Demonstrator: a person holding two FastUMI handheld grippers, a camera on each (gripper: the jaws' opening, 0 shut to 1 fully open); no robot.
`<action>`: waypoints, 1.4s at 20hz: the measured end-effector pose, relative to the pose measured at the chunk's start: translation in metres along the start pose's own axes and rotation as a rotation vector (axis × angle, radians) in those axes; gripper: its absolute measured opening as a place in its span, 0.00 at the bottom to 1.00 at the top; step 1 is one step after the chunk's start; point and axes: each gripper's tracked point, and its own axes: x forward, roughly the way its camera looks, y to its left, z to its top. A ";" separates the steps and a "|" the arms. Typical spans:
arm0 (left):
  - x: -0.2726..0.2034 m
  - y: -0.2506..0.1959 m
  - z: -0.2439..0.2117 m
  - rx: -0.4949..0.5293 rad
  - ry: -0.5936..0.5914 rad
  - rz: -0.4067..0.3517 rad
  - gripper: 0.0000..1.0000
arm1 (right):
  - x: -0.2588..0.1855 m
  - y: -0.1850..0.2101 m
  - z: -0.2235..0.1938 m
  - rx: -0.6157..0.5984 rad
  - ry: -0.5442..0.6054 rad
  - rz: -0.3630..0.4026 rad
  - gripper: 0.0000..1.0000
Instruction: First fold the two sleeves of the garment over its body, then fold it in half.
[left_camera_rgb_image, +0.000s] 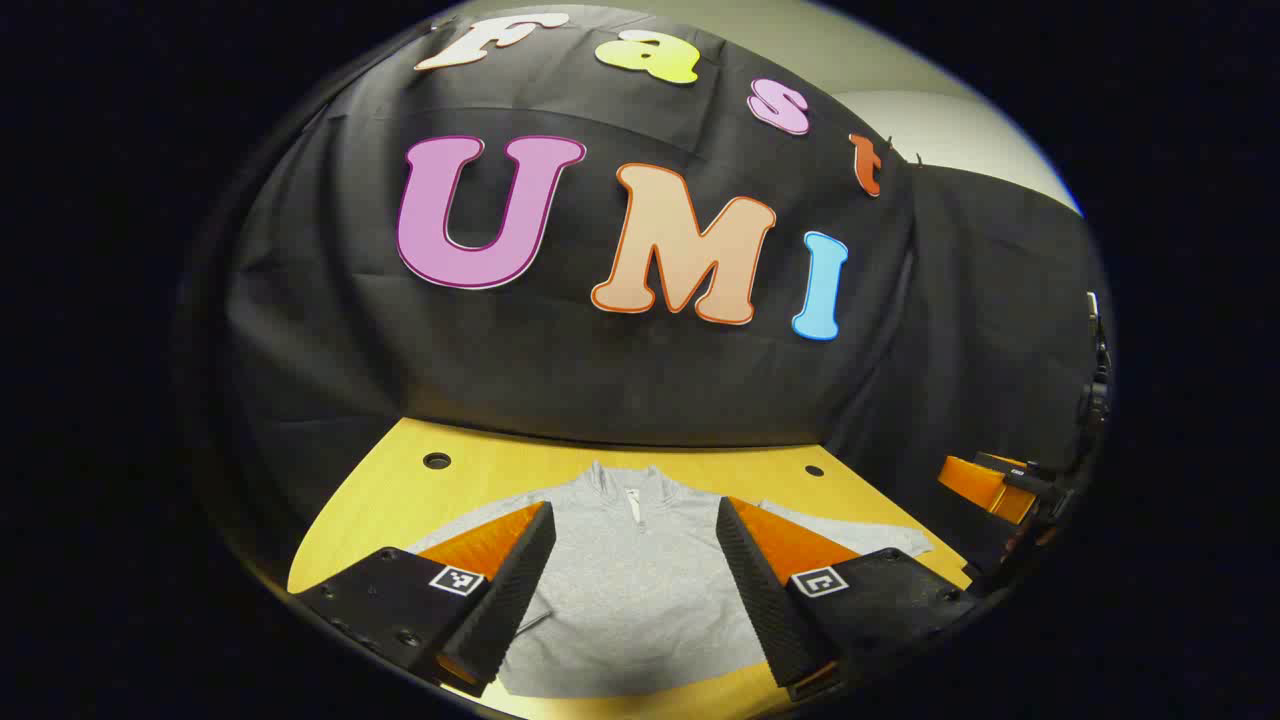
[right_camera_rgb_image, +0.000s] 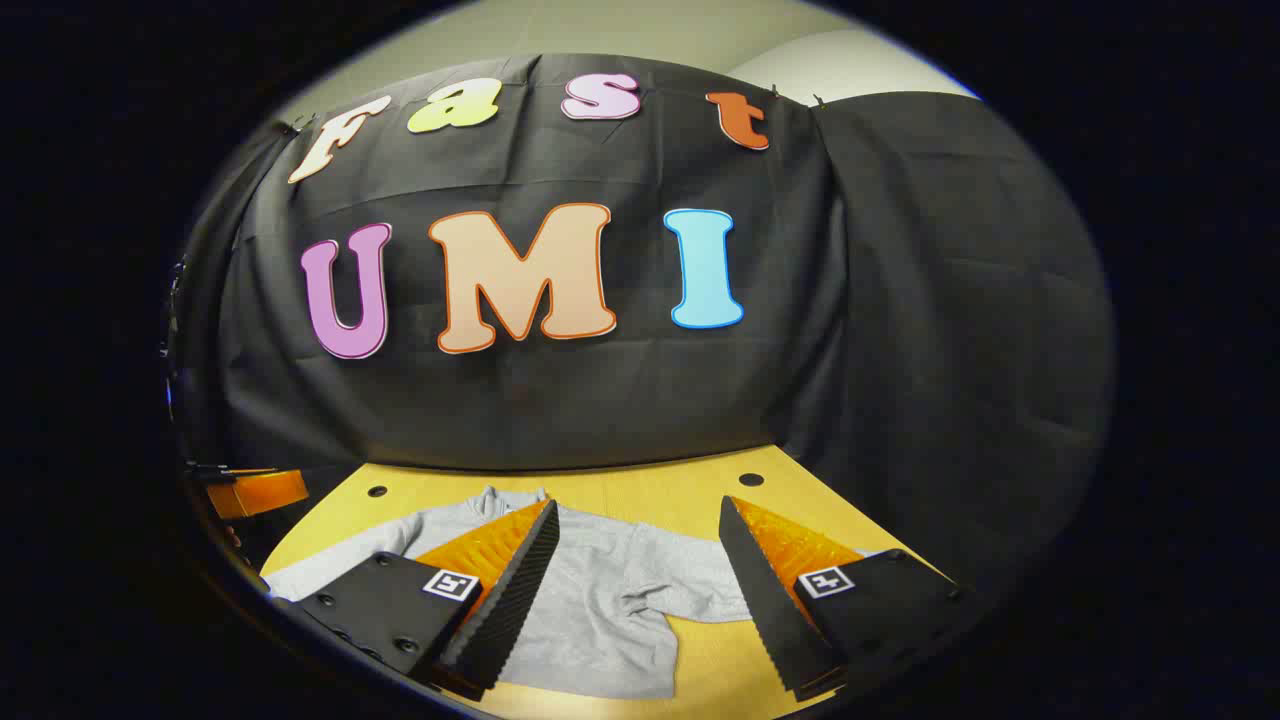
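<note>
Both tongs, left (left_camera_rgb_image: 635, 590) and right (right_camera_rgb_image: 635, 600), are hovering wide open and holding nothing above the grey garment (left_camera_rgb_image: 640, 590), which is lying flat on the yellow table (left_camera_rgb_image: 480, 470), so each should be dropping onto a sleeve (right_camera_rgb_image: 690, 580) beside the garment's body, pinching near the cuff and carrying it inward without dragging.

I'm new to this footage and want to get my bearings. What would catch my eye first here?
A grey garment lies spread flat on the yellow table, collar toward the black cloth wall, sleeves not yet folded. The left gripper hangs open above its body; the right gripper hangs open over one sleeve.
</note>
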 end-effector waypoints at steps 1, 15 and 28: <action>0.000 0.002 -0.003 0.004 0.008 0.002 0.95 | -0.001 0.000 -0.001 0.004 0.002 0.000 1.00; -0.018 0.022 -0.012 0.011 0.009 0.065 0.94 | -0.003 -0.026 -0.035 -0.018 0.082 0.009 1.00; -0.036 0.048 -0.024 -0.023 0.016 0.211 0.94 | 0.031 -0.179 -0.081 -0.001 0.179 -0.213 1.00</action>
